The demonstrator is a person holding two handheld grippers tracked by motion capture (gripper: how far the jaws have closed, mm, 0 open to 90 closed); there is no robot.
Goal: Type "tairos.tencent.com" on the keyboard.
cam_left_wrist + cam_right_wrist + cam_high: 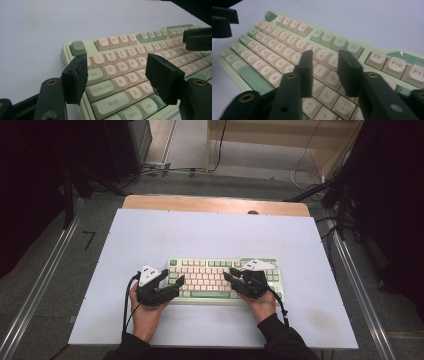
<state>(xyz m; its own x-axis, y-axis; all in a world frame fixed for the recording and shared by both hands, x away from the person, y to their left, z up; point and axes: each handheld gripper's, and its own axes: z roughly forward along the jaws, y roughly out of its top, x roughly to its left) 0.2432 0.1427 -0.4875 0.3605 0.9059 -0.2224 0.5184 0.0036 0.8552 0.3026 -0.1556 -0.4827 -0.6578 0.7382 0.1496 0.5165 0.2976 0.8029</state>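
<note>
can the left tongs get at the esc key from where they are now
Probably yes. The left tongs hang open over the left end of the keyboard, and the green Esc key sits just beyond one finger with nothing lying between. The right tongs are over the other half.
</note>
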